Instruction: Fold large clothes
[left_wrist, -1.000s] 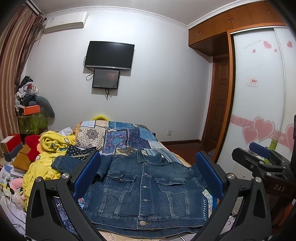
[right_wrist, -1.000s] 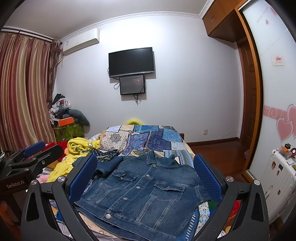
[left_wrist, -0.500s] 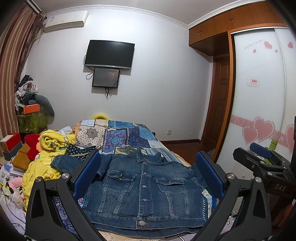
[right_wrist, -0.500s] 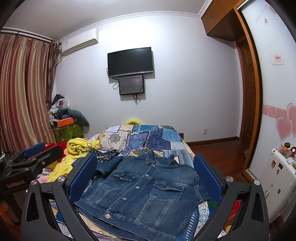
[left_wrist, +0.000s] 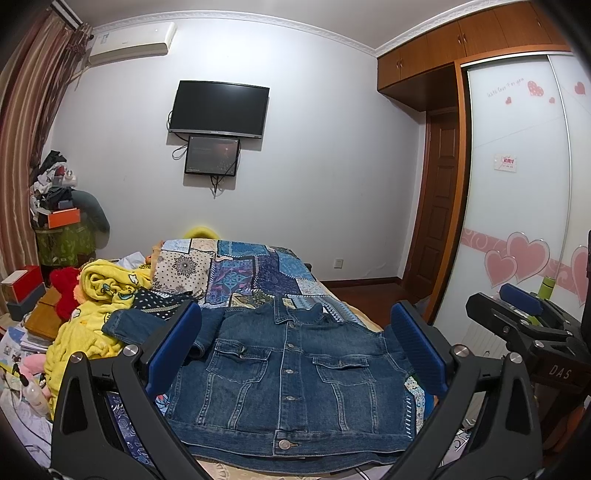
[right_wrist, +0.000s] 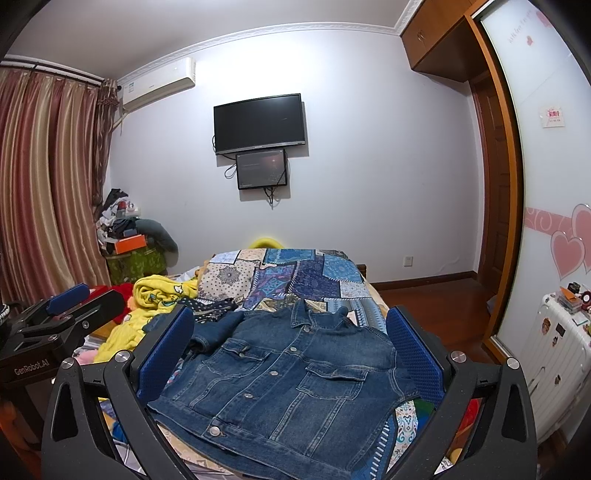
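Left wrist view showed almost no change over the last second: the denim jacket (left_wrist: 291, 373) lay front-up and buttoned on the patchwork bedspread (left_wrist: 255, 273), collar at the far end, hem near the cameras, just as it had a second earlier. Only a slight drift of the framing separated the pictures, so the fold had probably not begun. One sleeve (left_wrist: 155, 325) stretched out to the left toward the yellow blanket (left_wrist: 107, 291); the right sleeve was hidden. The left gripper (left_wrist: 295, 350) hung above the near hem with its fingers spread wide and released, holding nothing. The right gripper (right_wrist: 291, 354) was likewise spread and empty over the jacket, neither touching cloth. My guess was that the left sleeve would be the first thing to bring in.
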